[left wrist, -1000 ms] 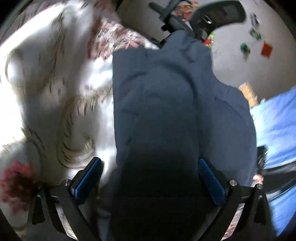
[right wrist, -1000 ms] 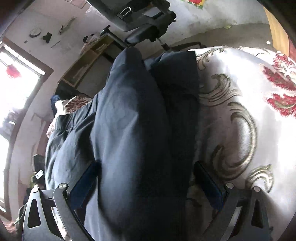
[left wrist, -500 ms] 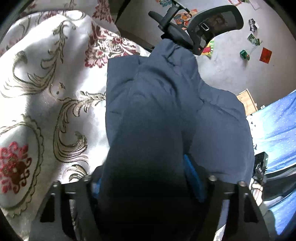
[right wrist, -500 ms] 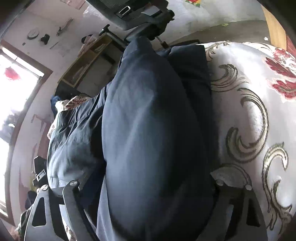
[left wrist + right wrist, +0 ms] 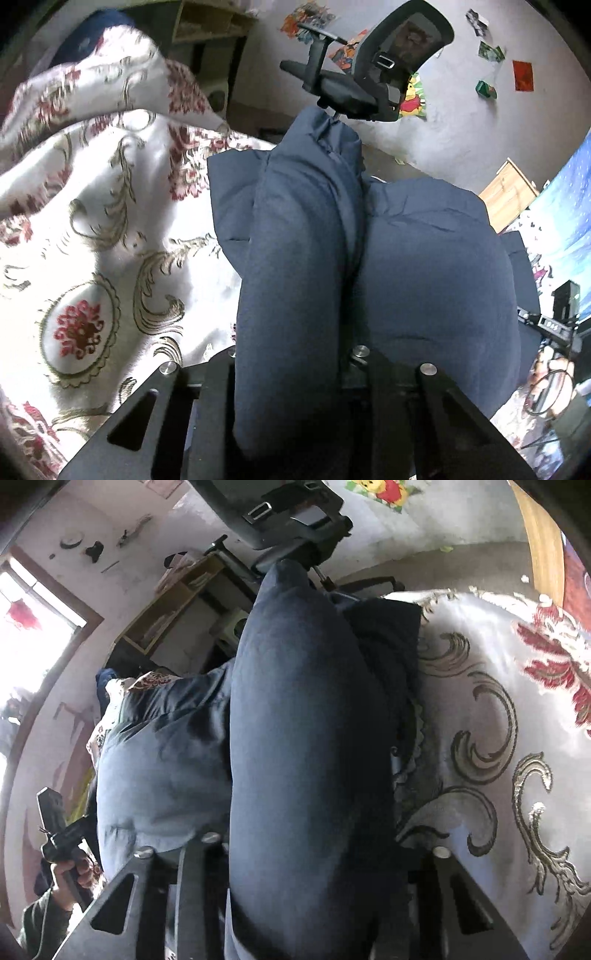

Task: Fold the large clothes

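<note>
One navy padded garment [image 5: 424, 280] is lain on one floral bedspread [image 5: 110, 229]. Its bunched folds are clamped by two grippers, left [image 5: 291, 369] and right [image 5: 310, 849], whose jaws have just been closing.

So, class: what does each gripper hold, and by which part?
Both jaws have just closed on the dark blue padded garment: the left gripper and the right gripper each pinch a puffy fold at its near edge.

No text, label, brand or number can be read in either view. The papers and pictures on the wall [image 5: 487, 51] at the upper right of the left wrist view — and the cartoon poster [image 5: 380, 489] at the top of the right wrist view — show only colours and shapes.
</note>
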`<control>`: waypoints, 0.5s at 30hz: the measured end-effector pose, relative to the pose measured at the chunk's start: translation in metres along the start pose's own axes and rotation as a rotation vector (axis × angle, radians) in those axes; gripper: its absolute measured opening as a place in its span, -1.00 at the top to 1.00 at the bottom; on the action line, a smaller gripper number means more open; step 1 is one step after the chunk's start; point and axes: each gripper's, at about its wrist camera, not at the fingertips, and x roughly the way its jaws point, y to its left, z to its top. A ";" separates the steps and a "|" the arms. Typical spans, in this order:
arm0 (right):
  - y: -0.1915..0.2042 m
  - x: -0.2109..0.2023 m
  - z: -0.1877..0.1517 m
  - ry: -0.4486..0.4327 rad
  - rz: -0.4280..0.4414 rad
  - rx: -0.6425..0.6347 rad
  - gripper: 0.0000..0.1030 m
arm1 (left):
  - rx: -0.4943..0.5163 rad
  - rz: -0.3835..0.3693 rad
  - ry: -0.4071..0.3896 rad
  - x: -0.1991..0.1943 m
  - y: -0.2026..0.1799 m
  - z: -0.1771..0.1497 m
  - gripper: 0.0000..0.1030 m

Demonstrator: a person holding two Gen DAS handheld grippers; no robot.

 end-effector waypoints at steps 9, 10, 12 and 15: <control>0.027 -0.035 -0.002 -0.071 -0.003 -0.056 0.64 | 0.035 0.012 -0.051 -0.026 -0.023 -0.007 0.74; 0.030 -0.040 -0.003 -0.079 0.001 -0.064 0.64 | 0.036 0.010 -0.053 -0.030 -0.024 -0.006 0.74; 0.038 -0.051 -0.003 -0.096 0.008 -0.082 0.65 | 0.036 0.006 -0.056 -0.034 -0.028 -0.005 0.75; 0.048 -0.066 -0.006 -0.118 0.014 -0.108 0.65 | 0.034 -0.008 -0.057 -0.043 -0.032 -0.005 0.77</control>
